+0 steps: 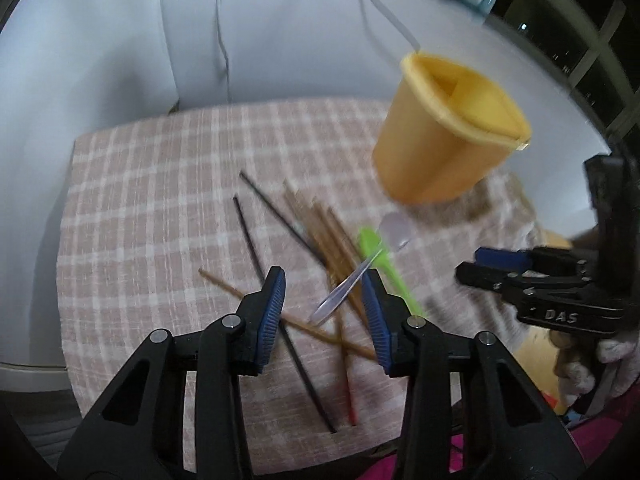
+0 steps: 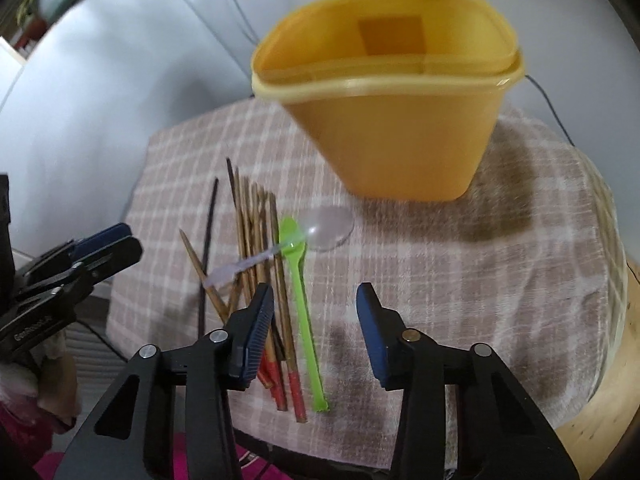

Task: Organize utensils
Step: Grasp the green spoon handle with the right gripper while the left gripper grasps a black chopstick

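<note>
The left gripper [image 1: 324, 312] is seen with its fingers spread apart and nothing clamped between them; the right gripper [image 2: 316, 328] is likewise held open and empty. Both are poised above a checked cloth [image 1: 152, 200] on which the utensils are scattered.

Between the left fingers, a clear plastic spoon [image 1: 344, 288] is found lying slantwise across a bundle of brown chopsticks [image 1: 320, 232]; its bowl is placed ahead of the fingertips, just beside the bowl of a green spoon [image 1: 380, 256], whose handle runs behind the right-hand finger. Two black chopsticks [image 1: 256, 248] are laid ahead of the left-hand finger, one passing beneath it; a single pale chopstick [image 1: 240, 292] is crossed under both fingers.

In the right wrist view, the brown chopsticks [image 2: 256, 236] — red at their near ends — are seen passing under the left-hand finger; the green spoon [image 2: 300, 280] is laid just inside that finger, and the clear plastic spoon [image 2: 280, 248] is set across it further ahead. The space before the right-hand finger is occupied by bare cloth [image 2: 460, 260].

A yellow container [image 2: 400, 120] is stood well ahead of both pairs of fingers — upright, open-topped, nothing visible inside.
</note>
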Available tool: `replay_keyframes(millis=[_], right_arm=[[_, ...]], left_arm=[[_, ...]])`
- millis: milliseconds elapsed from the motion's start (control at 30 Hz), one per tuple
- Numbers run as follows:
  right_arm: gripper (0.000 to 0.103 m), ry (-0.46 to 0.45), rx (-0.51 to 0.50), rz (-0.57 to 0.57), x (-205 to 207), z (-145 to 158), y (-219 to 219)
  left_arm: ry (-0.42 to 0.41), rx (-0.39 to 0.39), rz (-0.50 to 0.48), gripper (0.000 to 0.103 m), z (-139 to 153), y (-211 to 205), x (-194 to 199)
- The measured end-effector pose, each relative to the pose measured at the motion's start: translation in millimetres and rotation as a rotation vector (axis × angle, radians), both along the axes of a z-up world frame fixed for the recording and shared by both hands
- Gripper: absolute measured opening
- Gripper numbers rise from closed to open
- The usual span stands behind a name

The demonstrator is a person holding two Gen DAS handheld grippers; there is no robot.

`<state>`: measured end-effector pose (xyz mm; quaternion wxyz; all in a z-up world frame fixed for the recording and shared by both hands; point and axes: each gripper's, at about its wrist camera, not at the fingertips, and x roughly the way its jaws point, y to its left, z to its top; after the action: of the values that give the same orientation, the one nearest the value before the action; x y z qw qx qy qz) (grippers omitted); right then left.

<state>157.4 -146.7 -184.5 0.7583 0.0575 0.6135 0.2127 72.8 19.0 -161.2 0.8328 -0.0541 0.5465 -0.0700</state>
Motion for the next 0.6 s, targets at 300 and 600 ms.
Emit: replay_keyframes(millis=[300, 600], right_arm=[[0.022, 0.078, -0.044, 0.061, 5.2, -34.2, 21.5], [0.015, 0.118, -0.069, 0.087, 10.2, -50.5, 41.1]], left_arm=[[0.167, -0.059, 0.176, 0.024, -49.6, 41.2, 0.2], [0.214, -0.119, 0.237, 0.022, -58.6, 57.7, 13.0]])
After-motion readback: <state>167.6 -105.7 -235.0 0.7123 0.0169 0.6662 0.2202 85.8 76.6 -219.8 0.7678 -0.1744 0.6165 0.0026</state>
